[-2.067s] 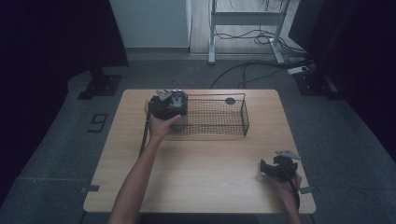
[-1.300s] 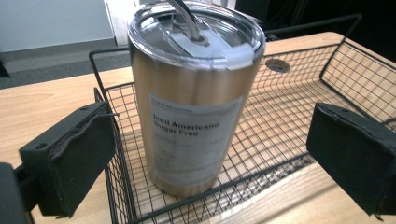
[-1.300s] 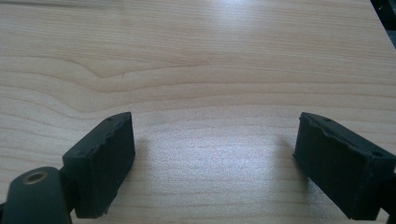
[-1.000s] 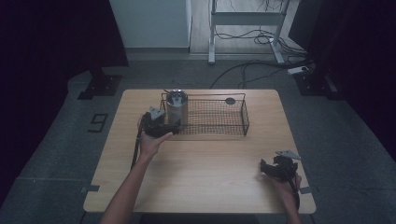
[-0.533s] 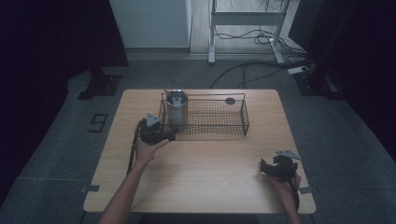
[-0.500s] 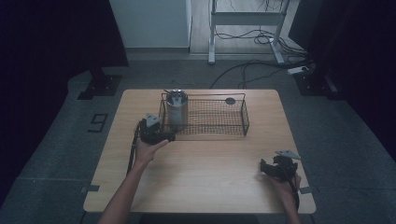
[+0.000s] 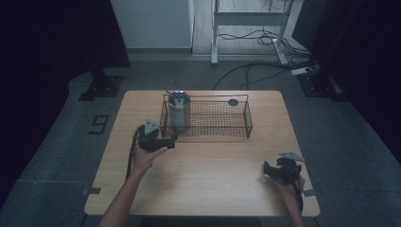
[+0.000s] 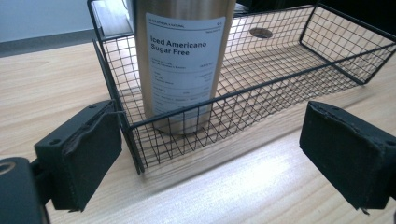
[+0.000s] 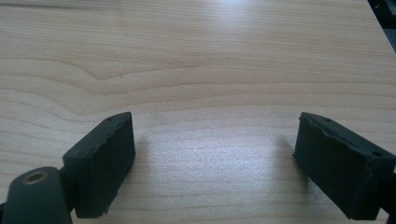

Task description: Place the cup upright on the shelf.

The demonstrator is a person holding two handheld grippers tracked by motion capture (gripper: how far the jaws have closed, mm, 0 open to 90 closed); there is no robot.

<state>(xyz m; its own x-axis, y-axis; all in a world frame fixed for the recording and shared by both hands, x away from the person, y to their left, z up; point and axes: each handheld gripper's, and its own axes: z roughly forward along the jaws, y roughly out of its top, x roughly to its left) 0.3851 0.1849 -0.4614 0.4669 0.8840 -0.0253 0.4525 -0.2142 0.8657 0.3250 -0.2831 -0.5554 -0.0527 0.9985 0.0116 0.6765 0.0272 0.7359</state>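
A steel can (image 7: 179, 111) with a white label reading "Iced Americano Sugar Free" (image 8: 184, 60) stands upright in the left end of a black wire basket (image 7: 222, 128). My left gripper (image 7: 172, 141) hovers just outside the basket's near left corner (image 8: 133, 140). It is open; its jaws have just been closing a little with nothing between them (image 8: 210, 158). My right gripper (image 7: 265, 169) rests open near the table's front right, over bare wood (image 9: 212, 163).
The basket (image 8: 289, 70) is otherwise bare, and a round dark hole in the tabletop (image 7: 233, 102) shows behind it. The wooden table (image 7: 213, 189) has free room in front of the basket. Dark stands and cables lie on the floor beyond.
My left gripper has let go of the can and drawn back from the basket toward the near left. The can stays upright in the basket. The right hand has kept still.
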